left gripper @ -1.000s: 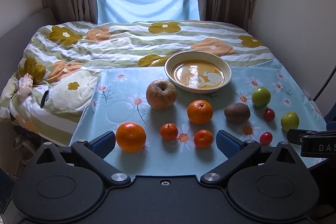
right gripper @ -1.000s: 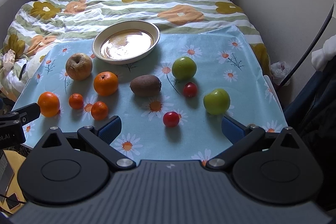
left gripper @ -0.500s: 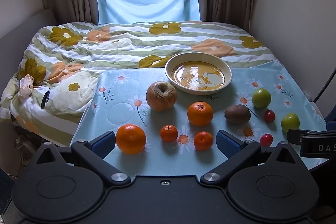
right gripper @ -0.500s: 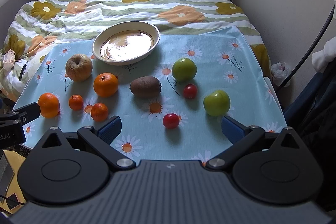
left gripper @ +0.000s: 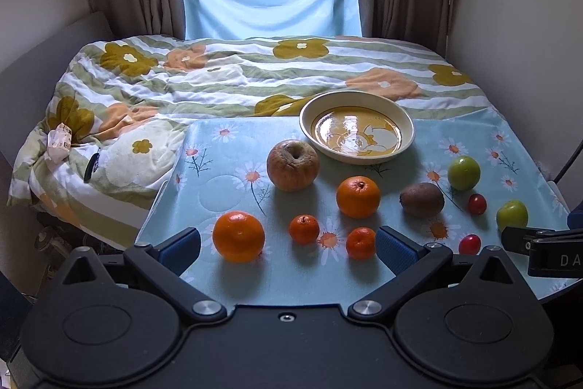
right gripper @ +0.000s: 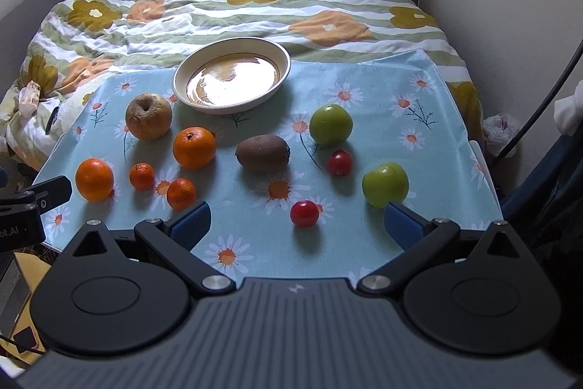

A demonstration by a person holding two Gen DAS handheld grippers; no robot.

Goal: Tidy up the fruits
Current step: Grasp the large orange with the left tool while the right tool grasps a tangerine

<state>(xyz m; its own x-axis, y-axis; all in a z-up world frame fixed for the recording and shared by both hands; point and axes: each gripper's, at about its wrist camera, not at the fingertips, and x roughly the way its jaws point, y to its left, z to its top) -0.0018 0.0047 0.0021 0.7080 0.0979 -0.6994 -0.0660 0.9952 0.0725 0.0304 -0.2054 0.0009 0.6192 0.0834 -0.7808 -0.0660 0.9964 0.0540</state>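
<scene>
Both tools, left tool (left gripper: pixel 288 248) and right tool (right gripper: pixel 297 223), spread and empty at the daisy cloth's (right gripper: pixel 382 90) near edge, fruit scattered before the empty bowl (right gripper: pixel 232 75) at its far edge

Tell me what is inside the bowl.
No fruit is inside the bowl. Its glossy orange-brown bottom shows a pale painted pattern in the left wrist view and glare from the window in the right. All the fruit lies outside it on the flowered cloth.
</scene>
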